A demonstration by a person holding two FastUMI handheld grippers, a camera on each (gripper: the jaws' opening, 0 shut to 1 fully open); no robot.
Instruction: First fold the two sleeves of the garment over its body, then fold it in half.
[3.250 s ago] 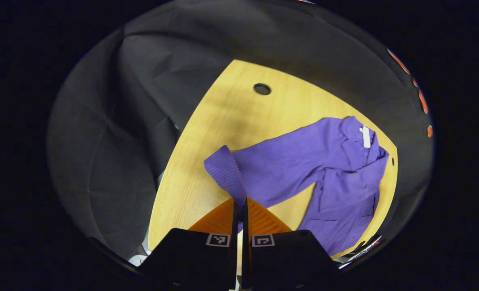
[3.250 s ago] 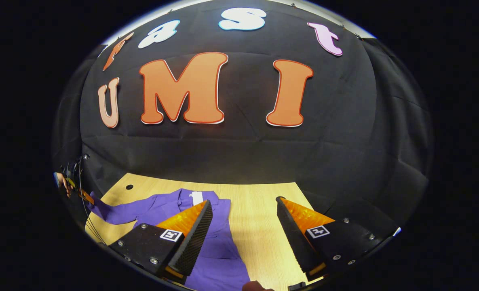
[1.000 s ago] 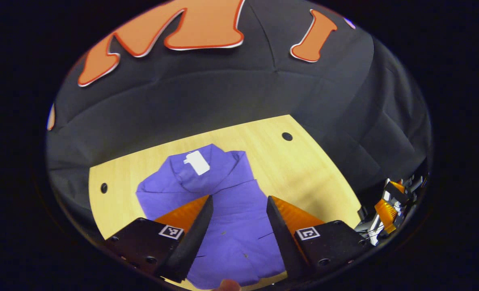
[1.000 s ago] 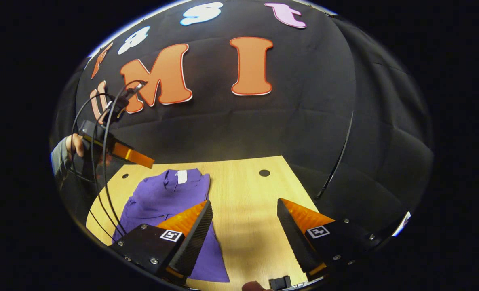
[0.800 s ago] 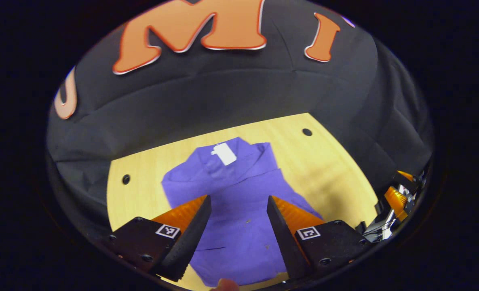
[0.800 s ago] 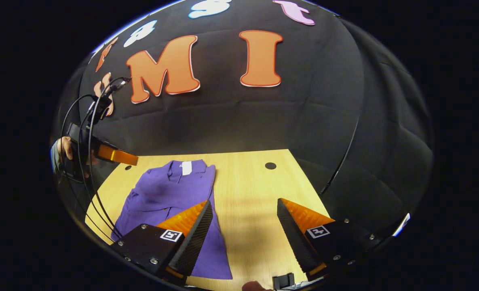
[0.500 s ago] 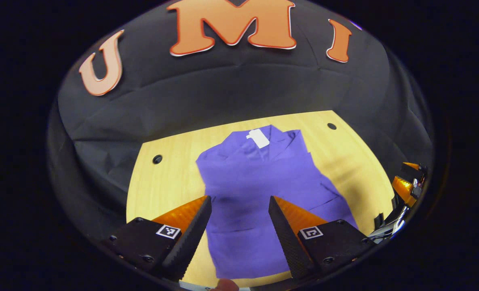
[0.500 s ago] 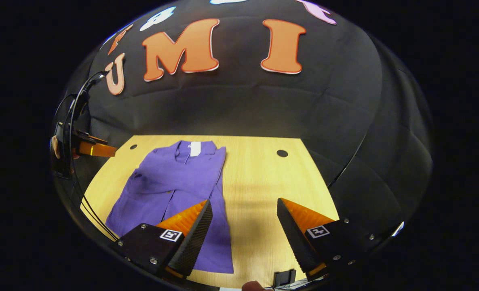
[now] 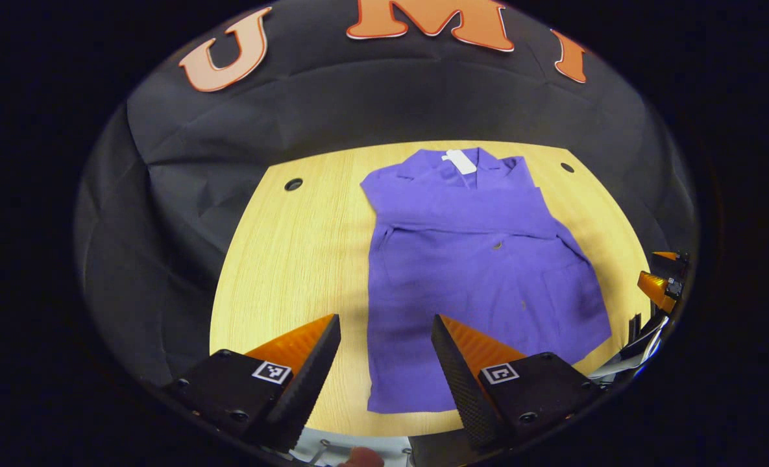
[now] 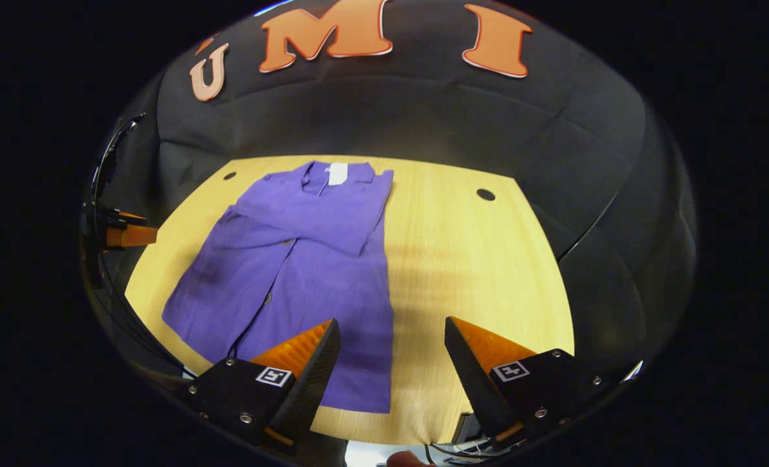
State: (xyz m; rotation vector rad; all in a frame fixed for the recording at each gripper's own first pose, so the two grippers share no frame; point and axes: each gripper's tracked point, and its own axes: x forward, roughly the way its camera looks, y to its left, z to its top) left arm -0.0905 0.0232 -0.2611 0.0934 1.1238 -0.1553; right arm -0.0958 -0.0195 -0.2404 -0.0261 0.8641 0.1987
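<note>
A purple shirt (image 9: 475,259) lies flat on the wooden table (image 9: 293,259), collar and white tag (image 9: 460,162) toward the far wall, both sleeves folded across its chest. My left gripper (image 9: 384,340) is open above the shirt's near left hem corner, nothing between its fingers. In the right gripper view the same shirt (image 10: 306,259) lies left of centre, and my right gripper (image 10: 390,344) is open above its near right hem corner. The other gripper (image 10: 124,235) shows at the left edge of that view, and the right one (image 9: 660,285) at the left view's right edge.
The table has round holes near its far corners (image 9: 293,185) (image 10: 486,194). Black cloth walls close in behind and beside the table. Bare wood lies to the left of the shirt (image 9: 280,272) and to its right (image 10: 475,259). Cables hang at the table's near edge (image 10: 449,447).
The left gripper let go of the sleeve, which now lies across the shirt, and opened. Both grippers have drawn back toward the near edge and tilted down over the hem.
</note>
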